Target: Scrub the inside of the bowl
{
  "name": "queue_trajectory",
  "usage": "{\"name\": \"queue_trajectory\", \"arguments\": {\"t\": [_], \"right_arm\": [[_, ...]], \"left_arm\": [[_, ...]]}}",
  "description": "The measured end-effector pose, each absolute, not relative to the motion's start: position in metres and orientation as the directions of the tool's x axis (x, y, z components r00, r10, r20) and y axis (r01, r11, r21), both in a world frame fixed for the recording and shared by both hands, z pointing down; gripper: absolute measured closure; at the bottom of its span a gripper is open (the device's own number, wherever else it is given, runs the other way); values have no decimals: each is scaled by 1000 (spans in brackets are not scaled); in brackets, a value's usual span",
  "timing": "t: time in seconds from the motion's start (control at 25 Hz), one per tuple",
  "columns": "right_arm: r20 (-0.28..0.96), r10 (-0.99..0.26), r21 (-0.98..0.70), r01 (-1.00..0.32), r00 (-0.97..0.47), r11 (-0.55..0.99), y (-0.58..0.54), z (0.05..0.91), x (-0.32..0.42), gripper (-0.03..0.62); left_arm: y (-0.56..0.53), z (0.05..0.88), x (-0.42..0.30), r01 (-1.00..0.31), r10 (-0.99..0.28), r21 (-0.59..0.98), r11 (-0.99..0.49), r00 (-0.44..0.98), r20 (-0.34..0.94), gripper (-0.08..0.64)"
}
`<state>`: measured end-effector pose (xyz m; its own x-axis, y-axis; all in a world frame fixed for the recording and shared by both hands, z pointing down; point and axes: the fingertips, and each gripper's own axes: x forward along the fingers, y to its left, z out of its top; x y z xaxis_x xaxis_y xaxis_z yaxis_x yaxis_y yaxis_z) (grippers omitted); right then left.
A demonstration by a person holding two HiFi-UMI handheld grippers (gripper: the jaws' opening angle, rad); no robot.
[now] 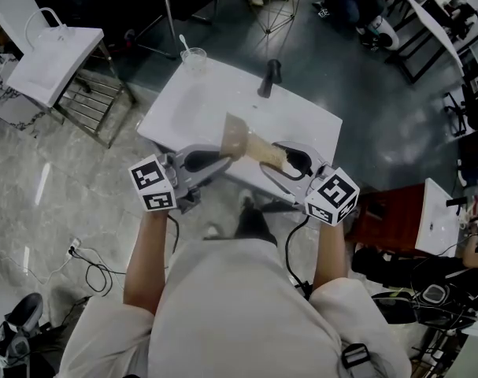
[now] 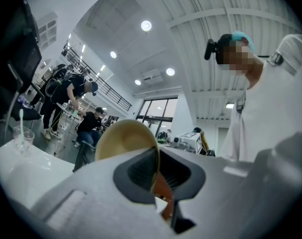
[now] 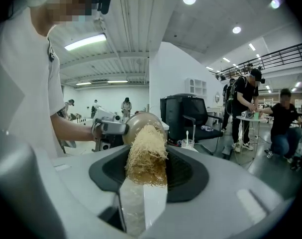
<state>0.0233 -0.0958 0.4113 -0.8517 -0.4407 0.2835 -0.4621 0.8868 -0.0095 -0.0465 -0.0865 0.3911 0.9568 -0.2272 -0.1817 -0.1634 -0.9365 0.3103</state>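
The left gripper [image 1: 221, 158] is pressed together on the rim of the tan bowl [image 1: 237, 138], holding it tipped on its side above the white worktop [image 1: 187, 109]. Just right of the bowl, the right gripper [image 1: 292, 164] pinches a straw-coloured fibrous scrubber [image 1: 267, 153], whose far end meets the bowl (how far inside it reaches is not clear). Beyond the bowl, at the worktop's far edge, a clear cup [image 1: 194, 58] holds a white stick. A black upright object [image 1: 272, 75] also stands beyond the bowl.
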Motion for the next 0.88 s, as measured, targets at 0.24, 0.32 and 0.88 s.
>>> {"name": "queue_trajectory", "arguments": {"t": [0.24, 0.32, 0.88], "right_arm": [[317, -523, -3, -552, -791, 834, -107, 426, 29, 393], [346, -516, 6, -548, -784, 836, -106, 432, 27, 393], [226, -626, 20, -639, -746, 769, -107, 399, 35, 391]], "left_arm": [[-76, 386, -40, -127, -179, 281, -951, 970, -167, 546], [-77, 383, -41, -131, -187, 285, -950, 966, -178, 546], [-93, 385, -41, -305, -341, 257, -917, 934, -109, 546]]}}
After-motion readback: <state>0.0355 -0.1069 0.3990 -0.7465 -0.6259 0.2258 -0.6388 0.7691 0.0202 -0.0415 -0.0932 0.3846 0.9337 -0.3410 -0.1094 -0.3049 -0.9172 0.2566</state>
